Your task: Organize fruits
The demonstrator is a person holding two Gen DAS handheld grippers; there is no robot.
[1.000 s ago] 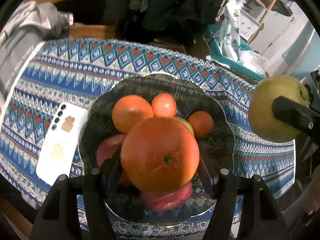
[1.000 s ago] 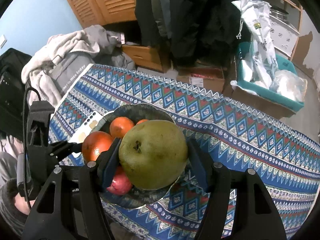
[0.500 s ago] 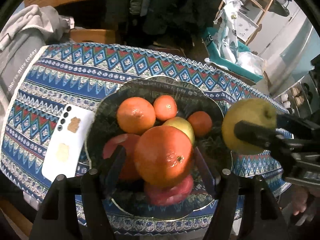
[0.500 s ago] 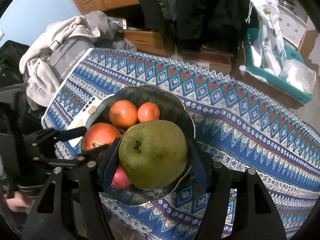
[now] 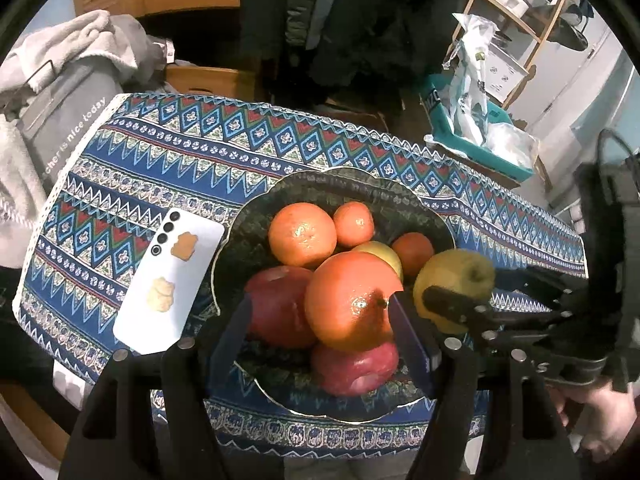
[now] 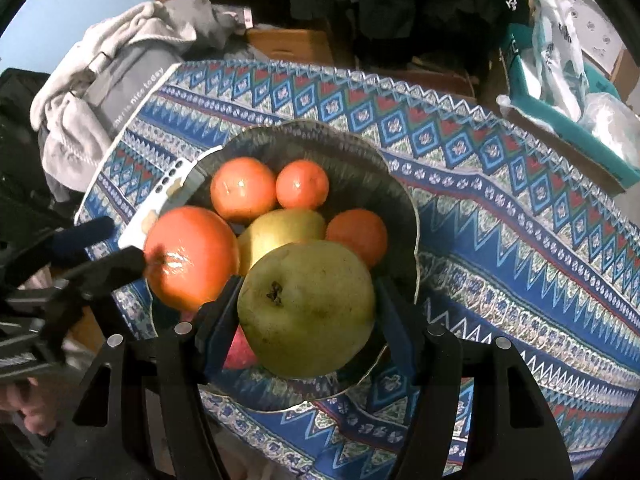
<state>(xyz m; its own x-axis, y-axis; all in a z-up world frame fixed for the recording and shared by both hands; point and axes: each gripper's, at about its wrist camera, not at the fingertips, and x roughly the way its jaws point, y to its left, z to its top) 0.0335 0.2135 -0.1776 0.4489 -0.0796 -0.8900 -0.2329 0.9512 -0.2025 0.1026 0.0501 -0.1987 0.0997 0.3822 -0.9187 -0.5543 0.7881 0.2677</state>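
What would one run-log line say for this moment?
left gripper: jaws just opened, big round orange between them, resting in dark scalloped bowl | right gripper: shut on green-yellow pear, over bowl

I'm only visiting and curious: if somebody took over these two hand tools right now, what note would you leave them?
Left gripper: fingers have just been opening; the big orange sits between them on the fruit pile, not squeezed.
Right gripper: shut on the pear, held over the bowl.
Done: smaller oranges and red apples are in the bowl.
Left: probably set the pear in and let go. A phone lies beside the bowl.
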